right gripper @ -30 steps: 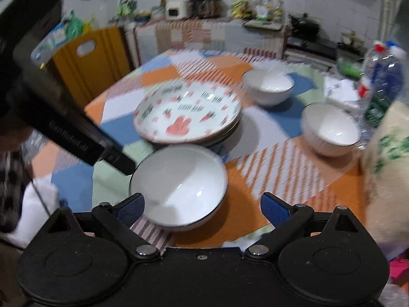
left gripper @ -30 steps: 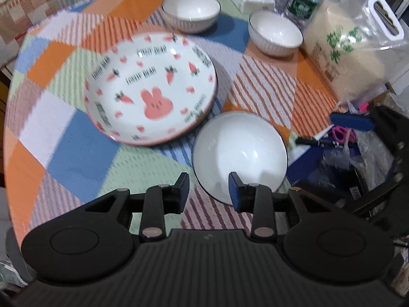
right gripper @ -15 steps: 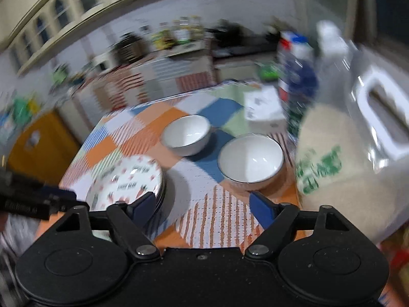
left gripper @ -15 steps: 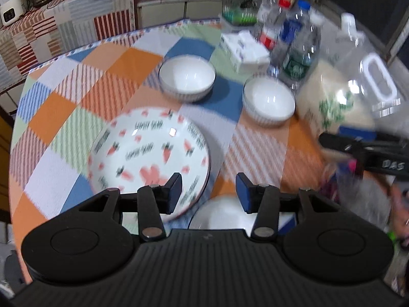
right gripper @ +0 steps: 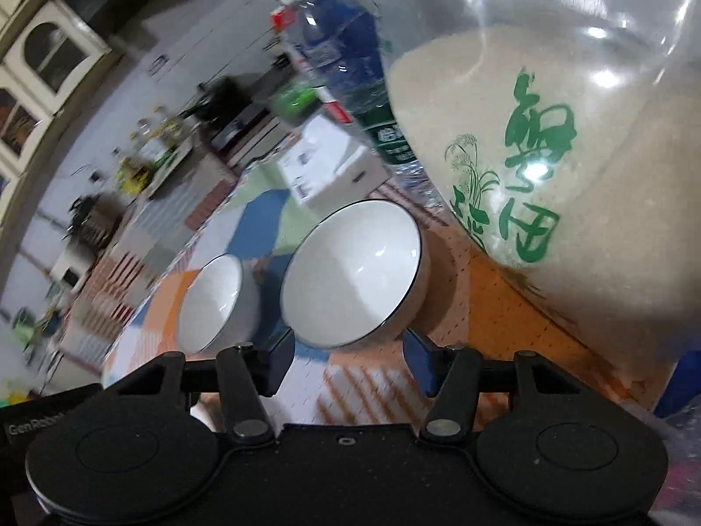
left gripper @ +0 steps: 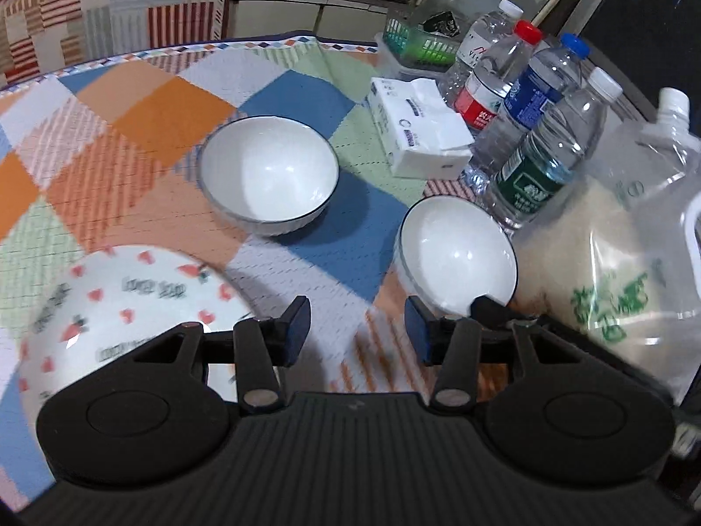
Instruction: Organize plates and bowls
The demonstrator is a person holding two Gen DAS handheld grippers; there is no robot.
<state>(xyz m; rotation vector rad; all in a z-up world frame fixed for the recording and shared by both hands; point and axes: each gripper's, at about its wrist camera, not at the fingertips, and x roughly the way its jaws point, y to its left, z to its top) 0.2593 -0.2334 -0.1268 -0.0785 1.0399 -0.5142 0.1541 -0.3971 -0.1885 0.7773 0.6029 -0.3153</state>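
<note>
Left gripper (left gripper: 357, 328): fingers spread, nothing between them, hovering over the patchwork tablecloth (left gripper: 144, 118). Carrot-print plate (left gripper: 118, 311) lies at its left finger; far bowl (left gripper: 268, 174) ahead; near bowl (left gripper: 455, 256) just beyond its right finger, beside the water bottles (left gripper: 543, 149) and rice bag (left gripper: 613, 280); tissue pack (left gripper: 416, 131) behind.
Right gripper (right gripper: 348, 361): fingers spread, empty. Near bowl (right gripper: 352, 274) sits just past the fingertips, roughly centred between them, not touching; far bowl (right gripper: 210, 302) to its left; rice bag (right gripper: 547, 166) close on the right

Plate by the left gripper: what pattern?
White plate with pink-red carrots and dark lettering; clearest in the left wrist view.
</note>
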